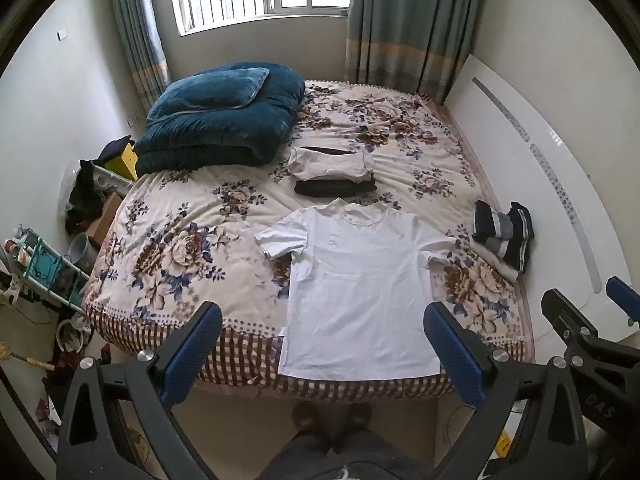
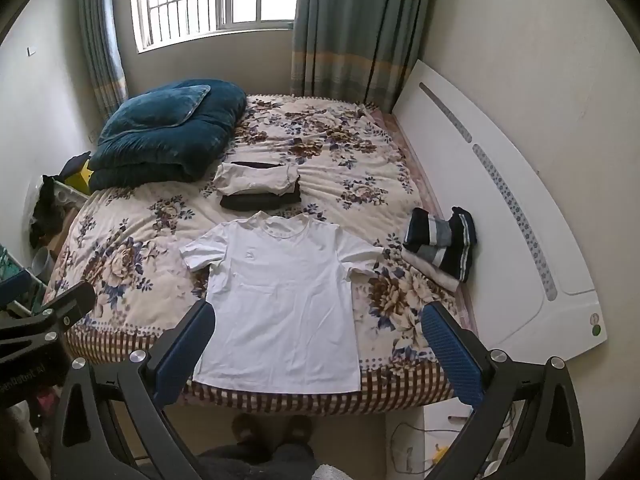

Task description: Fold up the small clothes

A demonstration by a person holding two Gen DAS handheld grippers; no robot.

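Note:
A white short-sleeved T-shirt [image 1: 356, 280] lies spread flat, face up, on the flowered bedspread [image 1: 168, 248], collar away from me, hem at the near bed edge. It also shows in the right wrist view [image 2: 280, 292]. My left gripper [image 1: 322, 320] is open and empty, held above the shirt's hem. My right gripper [image 2: 318, 322] is open and empty, above the hem and the bed's near edge. The right gripper also shows at the left wrist view's right edge [image 1: 588, 312].
A folded stack, a white garment on dark ones [image 1: 334, 172], lies beyond the shirt. Striped dark clothes [image 1: 502, 236] lie by the white headboard [image 1: 532, 184]. A blue quilt with pillow [image 1: 224, 116] sits at the far left. Clutter and a rack [image 1: 44, 268] stand left of the bed.

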